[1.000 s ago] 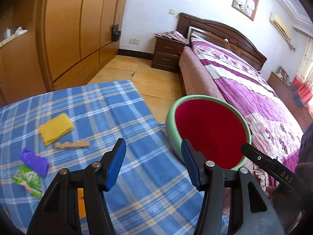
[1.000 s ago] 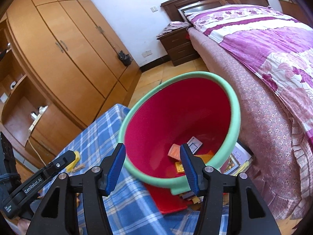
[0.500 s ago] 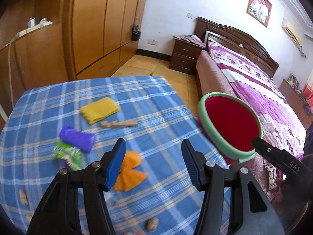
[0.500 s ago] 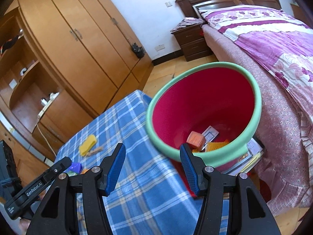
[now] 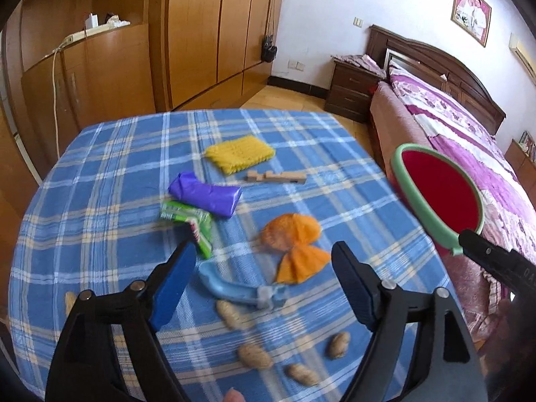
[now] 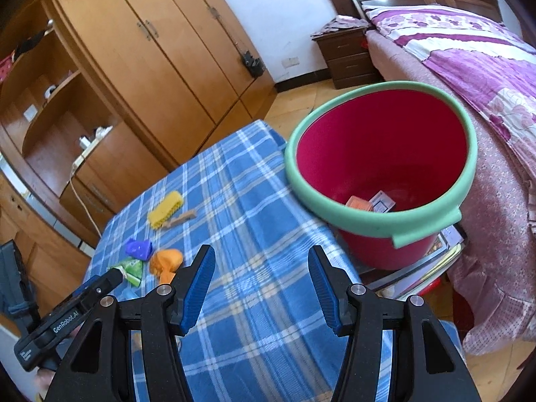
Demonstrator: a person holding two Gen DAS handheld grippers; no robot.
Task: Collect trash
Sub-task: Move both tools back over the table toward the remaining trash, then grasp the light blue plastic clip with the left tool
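Trash lies on the blue checked tablecloth (image 5: 100,154): a yellow sponge (image 5: 239,154), a wooden piece (image 5: 276,177), a purple wrapper (image 5: 205,193), a green packet (image 5: 189,221), an orange wrapper (image 5: 293,246), a light blue plastic piece (image 5: 239,289) and several peanuts (image 5: 254,356). My left gripper (image 5: 263,284) is open and empty, above the blue piece. A red bucket with a green rim (image 6: 382,164) stands beside the table's right edge, with some trash (image 6: 360,203) inside. My right gripper (image 6: 261,288) is open and empty over the cloth, left of the bucket.
A bed with a purple cover (image 5: 469,140) runs along the right behind the bucket (image 5: 439,197). Wooden wardrobes (image 5: 207,30) and a nightstand (image 5: 351,90) stand at the back. Books or magazines (image 6: 439,261) lie under the bucket.
Both grippers have drawn back from the bucket toward the table. The left view has swung left and down, so more trash, the blue piece and the peanuts have come into view.
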